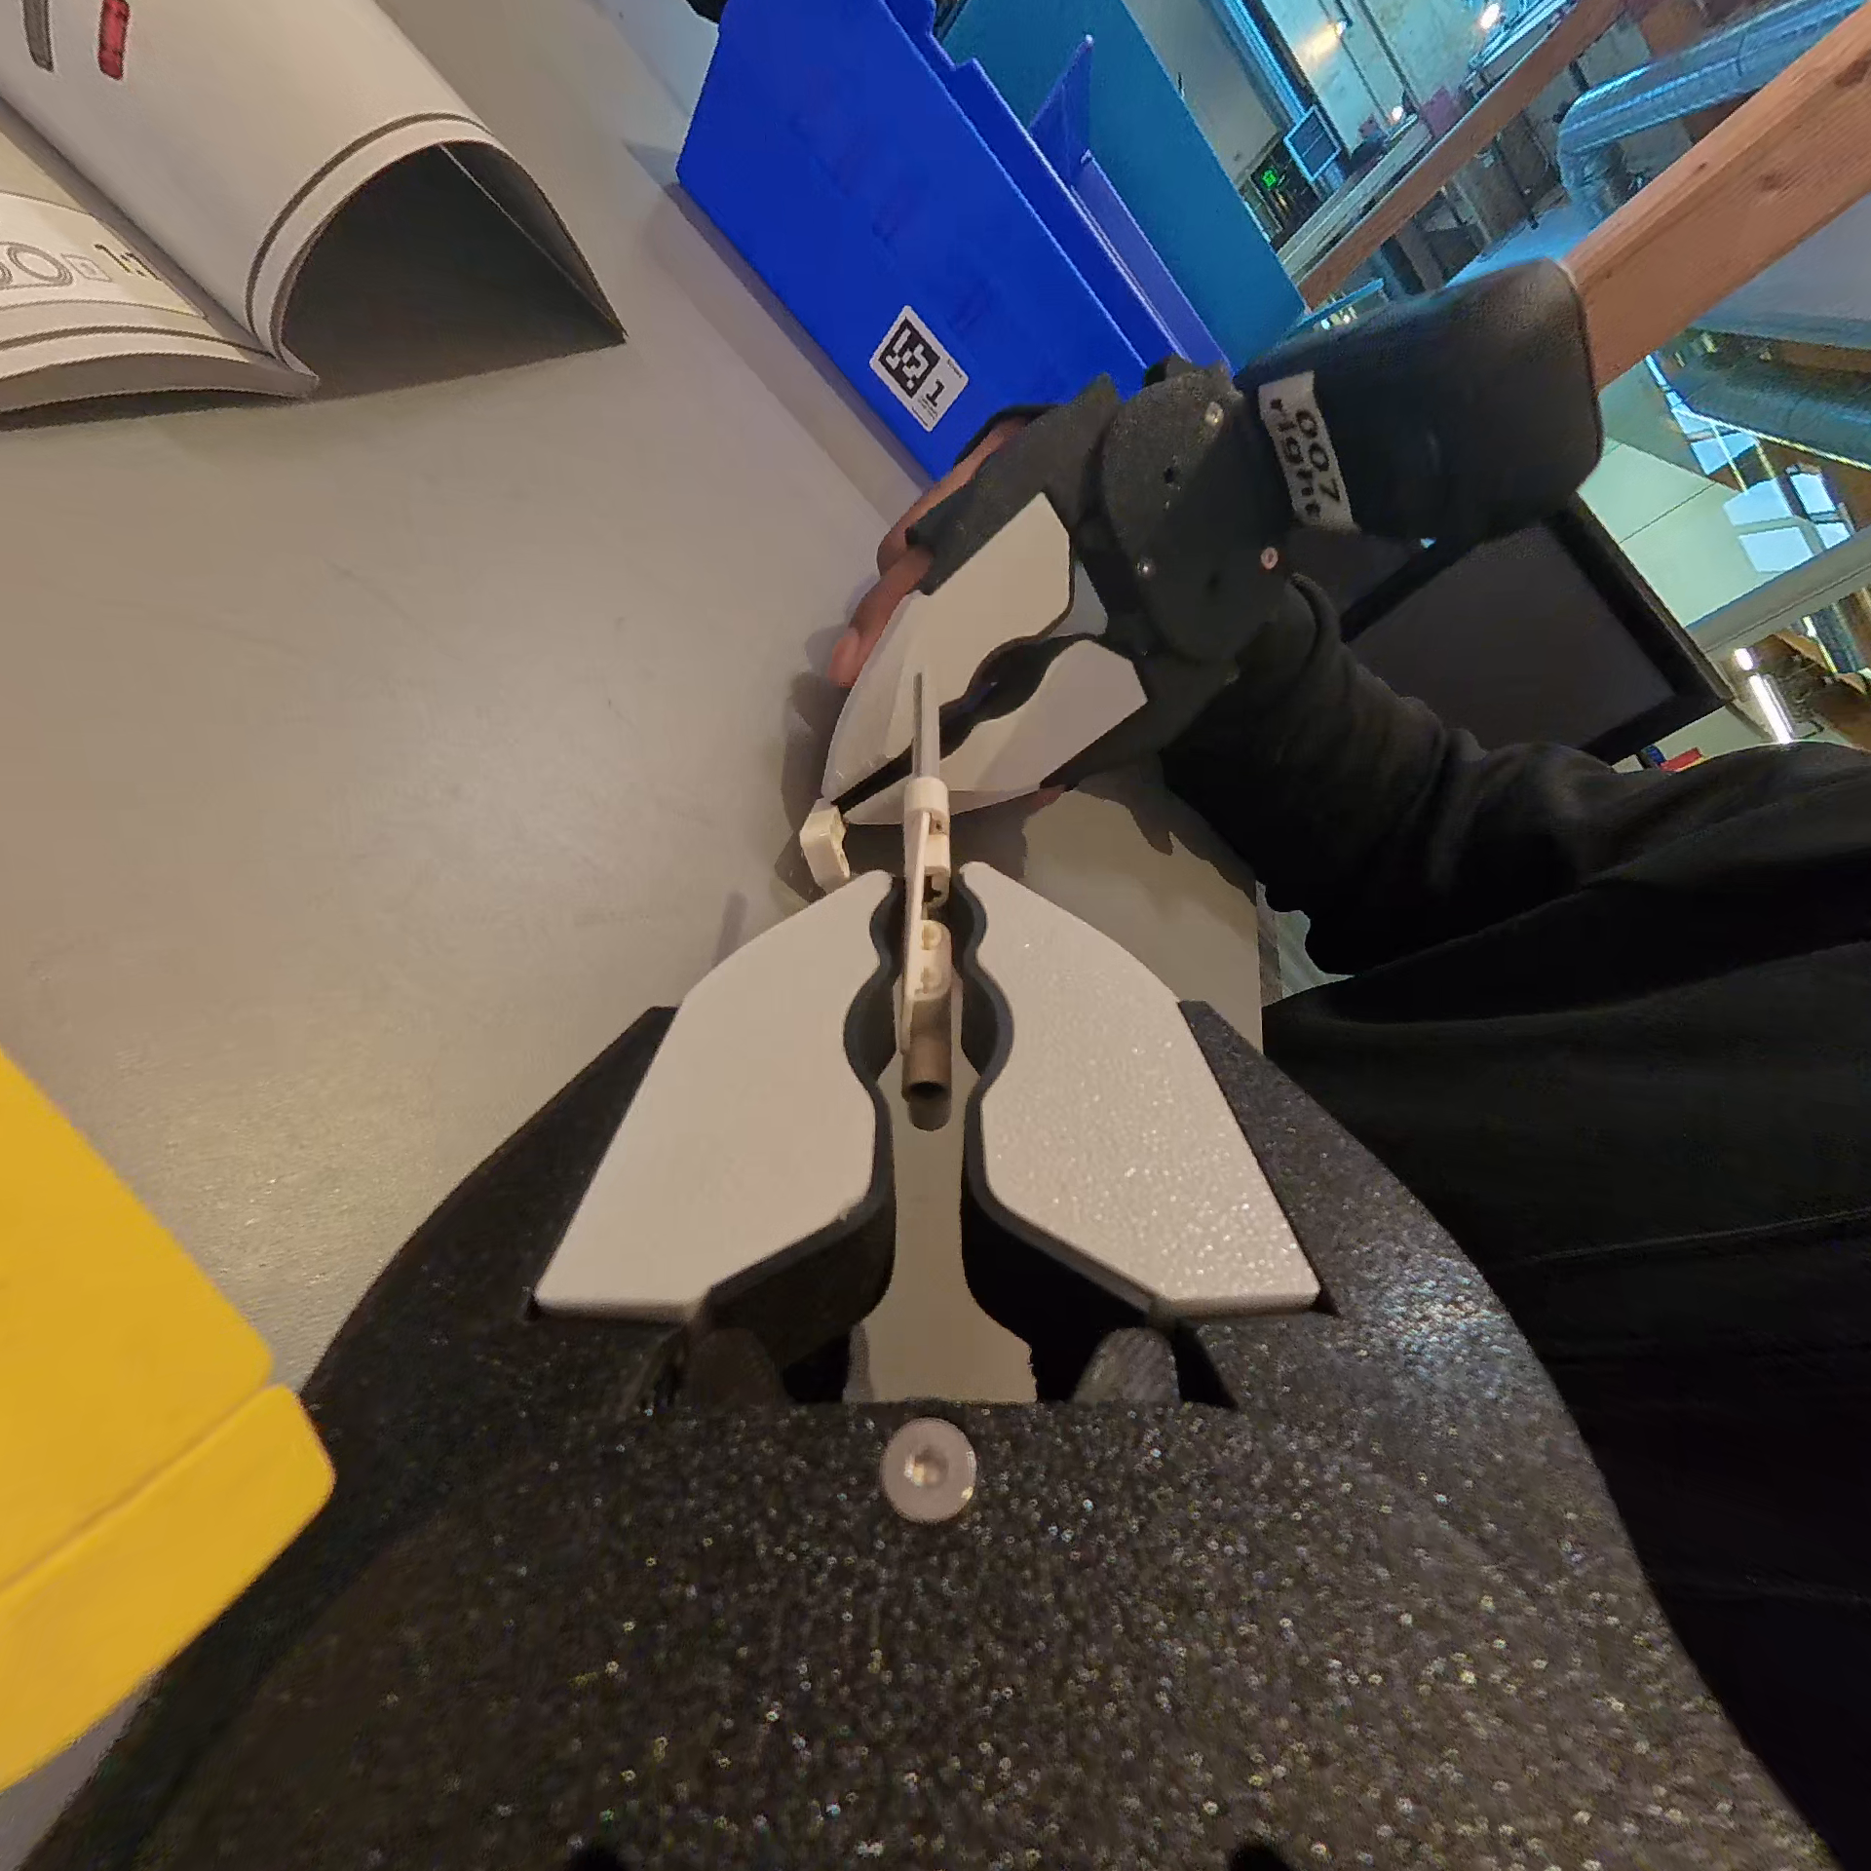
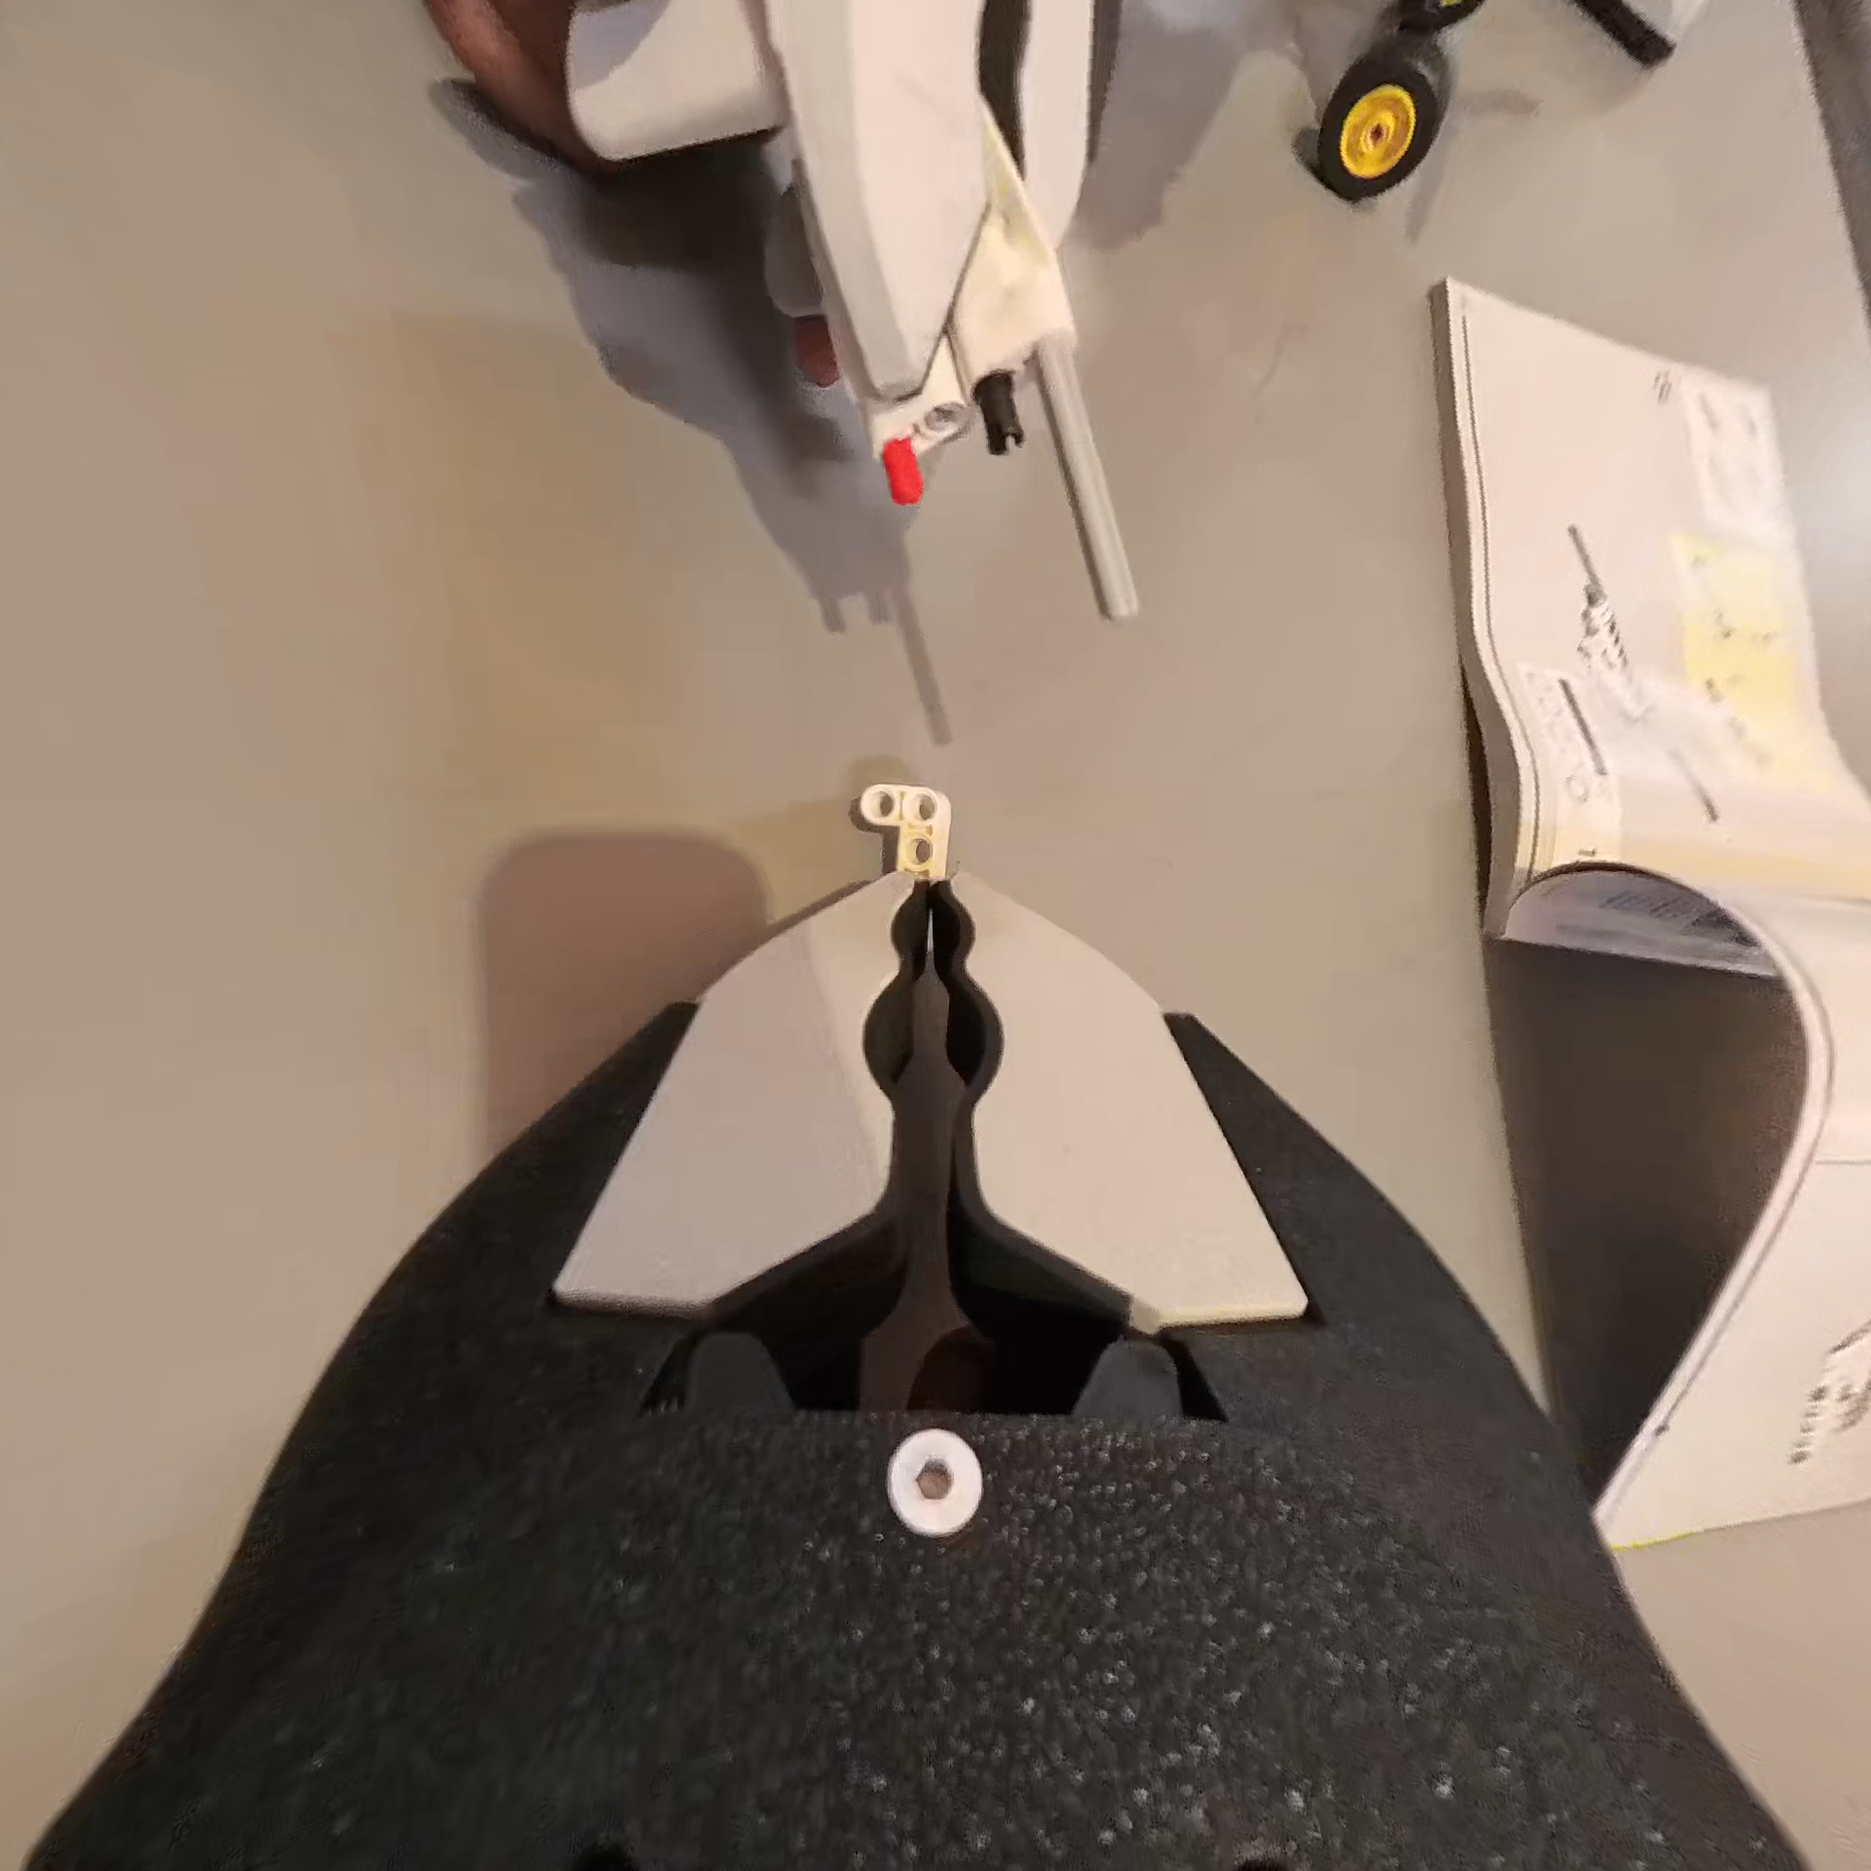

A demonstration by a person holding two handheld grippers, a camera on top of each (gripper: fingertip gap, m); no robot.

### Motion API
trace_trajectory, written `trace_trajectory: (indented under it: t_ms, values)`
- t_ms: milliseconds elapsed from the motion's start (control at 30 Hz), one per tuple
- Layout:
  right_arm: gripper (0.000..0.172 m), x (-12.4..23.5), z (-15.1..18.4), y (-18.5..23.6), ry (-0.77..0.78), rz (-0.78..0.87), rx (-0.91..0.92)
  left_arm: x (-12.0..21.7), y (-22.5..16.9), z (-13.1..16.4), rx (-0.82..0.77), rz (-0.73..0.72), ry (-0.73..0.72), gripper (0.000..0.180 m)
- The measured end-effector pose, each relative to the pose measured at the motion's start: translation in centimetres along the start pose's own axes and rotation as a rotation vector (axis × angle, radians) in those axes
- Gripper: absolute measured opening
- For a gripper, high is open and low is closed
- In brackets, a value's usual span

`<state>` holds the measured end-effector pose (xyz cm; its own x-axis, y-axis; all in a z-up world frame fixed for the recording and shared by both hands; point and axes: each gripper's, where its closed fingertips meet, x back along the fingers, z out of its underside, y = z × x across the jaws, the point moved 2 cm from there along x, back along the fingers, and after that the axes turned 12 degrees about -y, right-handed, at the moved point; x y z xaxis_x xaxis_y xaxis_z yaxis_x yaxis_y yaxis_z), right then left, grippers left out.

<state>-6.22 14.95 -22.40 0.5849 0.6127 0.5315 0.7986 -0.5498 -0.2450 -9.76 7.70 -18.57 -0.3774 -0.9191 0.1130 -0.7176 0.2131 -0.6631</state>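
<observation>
My left gripper [image 1: 926, 879] is shut on a small white beam assembly [image 1: 926, 942] with a grey axle through it, and the axle sticks out past the fingertips. In the right wrist view the same assembly shows a red pin [image 2: 901, 471], a black pin [image 2: 1000, 405] and the long grey axle [image 2: 1088, 486] below the left gripper [image 2: 916, 390]. My right gripper [image 2: 929, 879] is shut on the end of a small white L-shaped connector [image 2: 906, 818] with three holes. In the left wrist view the right gripper [image 1: 842, 805] holds this connector [image 1: 825, 842] just left of the assembly's tip.
Everything is over a grey table [image 1: 405, 709]. An open instruction booklet [image 2: 1640, 658] lies to the right, and also shows in the left wrist view [image 1: 202, 202]. A blue bin [image 1: 891, 202] stands behind. A yellow bin [image 1: 101, 1367] is near left. A black and yellow wheel [image 2: 1382, 127] lies far right. About 7 centimetres separates my left fingertips from my right.
</observation>
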Motion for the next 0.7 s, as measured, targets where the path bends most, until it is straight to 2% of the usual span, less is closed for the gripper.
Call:
trace_trajectory:
  t_ms: [233,567,700]
  values:
    - [0.002,0.1,0.2,-0.1,-0.01,-0.012,-0.1,0.0,0.0,0.0,-0.001,0.0,0.002,0.008]
    - [0.022,1.8,1.0,-0.7,0.011,0.014,-0.181,0.0,0.0,0.1,-0.002,0.002,0.005,0.008]
    - [0.026,1.2,0.9,-0.6,0.011,0.002,-0.186,-0.1,0.0,0.1,-0.002,0.001,0.01,0.008]
